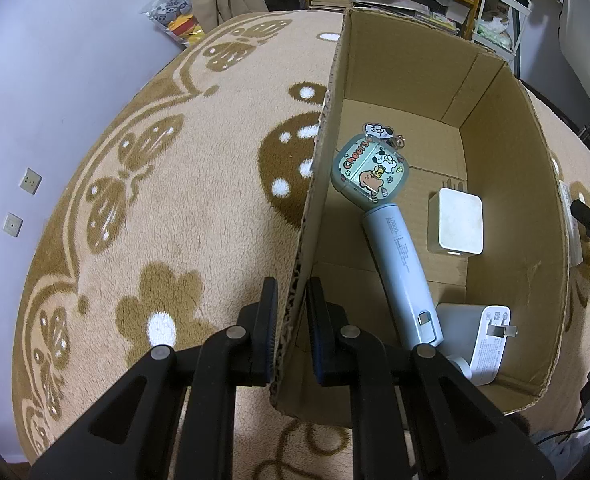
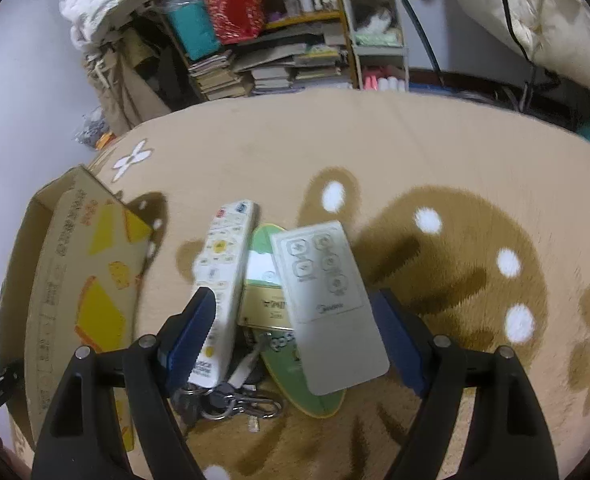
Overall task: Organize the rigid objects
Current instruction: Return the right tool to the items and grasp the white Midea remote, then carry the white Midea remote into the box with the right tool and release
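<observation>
The cardboard box (image 1: 507,168) fills the right of my left view, holding a power bank (image 1: 401,276); only my right view shows the grey remote (image 2: 327,300) at centre. My left gripper (image 1: 291,320) pinches the box's wall; my right gripper (image 2: 295,332) gapes wide around the remote, holding nothing.

Tan flower-patterned rug (image 1: 199,184), brown cardboard box (image 1: 507,208)

Each black tool (image 1: 291,320) (image 2: 295,340) has blue-padded fingers (image 2: 189,338) and silver pivot pins.
</observation>
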Demonstrator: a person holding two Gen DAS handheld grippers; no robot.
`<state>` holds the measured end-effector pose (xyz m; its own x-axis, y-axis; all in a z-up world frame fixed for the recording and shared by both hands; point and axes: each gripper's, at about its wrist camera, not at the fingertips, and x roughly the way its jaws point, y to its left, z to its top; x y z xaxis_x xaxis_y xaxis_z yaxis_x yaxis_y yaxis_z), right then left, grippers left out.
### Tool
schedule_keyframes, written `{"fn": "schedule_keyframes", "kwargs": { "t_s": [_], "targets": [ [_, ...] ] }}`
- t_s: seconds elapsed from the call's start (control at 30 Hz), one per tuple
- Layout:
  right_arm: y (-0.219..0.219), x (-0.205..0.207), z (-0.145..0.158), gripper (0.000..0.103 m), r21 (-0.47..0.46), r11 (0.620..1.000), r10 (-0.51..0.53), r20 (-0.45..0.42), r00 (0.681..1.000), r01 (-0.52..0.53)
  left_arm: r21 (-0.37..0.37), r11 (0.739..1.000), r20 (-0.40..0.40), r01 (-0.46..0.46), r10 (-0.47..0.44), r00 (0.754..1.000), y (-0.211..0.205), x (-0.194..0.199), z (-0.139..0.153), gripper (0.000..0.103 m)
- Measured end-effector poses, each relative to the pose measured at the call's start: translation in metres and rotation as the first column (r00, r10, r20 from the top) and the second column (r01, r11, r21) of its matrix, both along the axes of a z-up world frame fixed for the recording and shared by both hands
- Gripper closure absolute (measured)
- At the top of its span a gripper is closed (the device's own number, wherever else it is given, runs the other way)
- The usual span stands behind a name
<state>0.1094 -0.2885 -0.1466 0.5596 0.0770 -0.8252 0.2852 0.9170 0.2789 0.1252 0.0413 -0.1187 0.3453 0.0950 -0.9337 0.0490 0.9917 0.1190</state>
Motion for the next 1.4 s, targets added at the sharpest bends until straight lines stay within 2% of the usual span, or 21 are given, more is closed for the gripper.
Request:
{"fn": "schedule_keyframes", "kwargs": {
  "t_s": [0.3,0.4,0.5,0.57,0.63,0.83,1.13,1.4],
  "targets": [
    [-0.021,0.000,-0.024,0.018,0.056,0.997,-0.047,-0.050,0.998,0.050,0.012,1.000,0.003,0.004,-0.004,1.000,0.000,0.001,-0.001,0.090],
    [-0.020,0.003,-0.028,0.022,0.037,0.999,-0.038,-0.062,0.997,0.041,0.014,1.000,0.004,0.005,-0.005,1.000,-0.001,0.001,-0.001,0.089],
    [-0.018,0.003,-0.031,0.032,0.002,1.000,-0.029,-0.073,0.997,0.029,0.015,1.000,0.003,0.005,-0.005,1.000,-0.001,0.001,-0.001,0.089],
    [-0.017,0.002,-0.032,0.035,-0.016,1.000,-0.024,-0.072,0.997,0.023,0.015,1.000,0.003,0.005,-0.005,1.000,-0.001,0.001,-0.002,0.089],
    [-0.020,0.000,-0.032,0.049,-0.001,0.999,-0.033,-0.067,0.997,0.033,0.018,1.000,0.004,0.006,-0.006,1.000,-0.001,0.001,-0.002,0.089],
    [-0.018,-0.004,-0.028,0.050,-0.015,0.999,-0.051,-0.062,0.997,0.050,0.019,1.000,0.004,0.006,-0.006,1.000,-0.001,0.001,-0.002,0.089],
    [-0.015,-0.014,0.002,0.052,0.016,0.996,-0.086,0.007,0.996,0.086,0.019,1.000,0.003,0.007,-0.007,1.000,-0.001,0.001,-0.003,0.089],
    [0.014,-0.010,0.049,0.052,0.011,1.000,-0.002,0.107,0.994,0.001,0.016,1.000,0.003,0.006,-0.006,1.000,0.000,0.000,-0.002,0.089]
  ]
}}
